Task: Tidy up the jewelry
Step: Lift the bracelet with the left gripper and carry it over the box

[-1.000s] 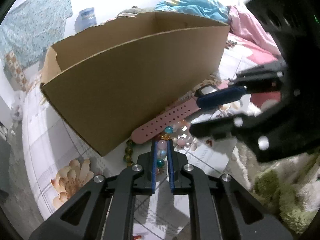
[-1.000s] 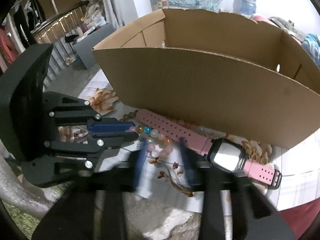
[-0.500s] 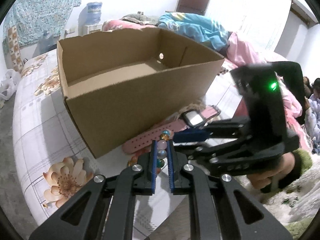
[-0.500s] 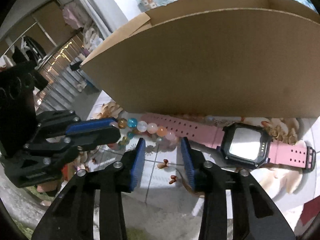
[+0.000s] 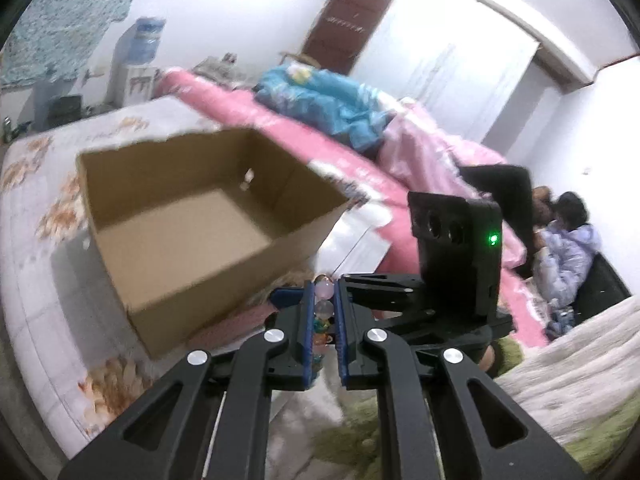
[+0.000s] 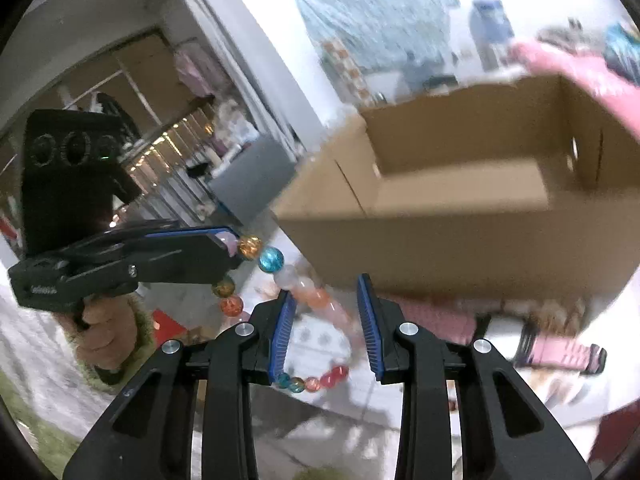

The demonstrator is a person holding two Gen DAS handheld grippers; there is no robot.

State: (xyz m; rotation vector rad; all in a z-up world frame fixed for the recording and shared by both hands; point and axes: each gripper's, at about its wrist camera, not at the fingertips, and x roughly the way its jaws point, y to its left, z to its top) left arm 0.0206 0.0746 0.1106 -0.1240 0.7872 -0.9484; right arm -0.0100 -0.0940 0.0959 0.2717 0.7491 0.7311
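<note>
I've lifted the multicoloured glass-bead bracelet (image 6: 280, 276) off the bed, clenched in my left gripper (image 5: 323, 320); my right gripper (image 6: 326, 320) is closing around its loop without pinching yet, the open brown cardboard box (image 5: 192, 216) at centre frame next.

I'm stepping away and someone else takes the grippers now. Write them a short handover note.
Left gripper: shut on the bead bracelet, which hangs in the air in front of the cardboard box.
Right gripper: fingers closing, with a stretch of the bracelet between them; the pads do not press on it.
Pink watch: lies on the floral sheet at the foot of the box.
Done: bracelet picked up. The box looks empty as far as its inside shows.
Left: probably drop the bracelet into the box, then fetch the watch.
</note>
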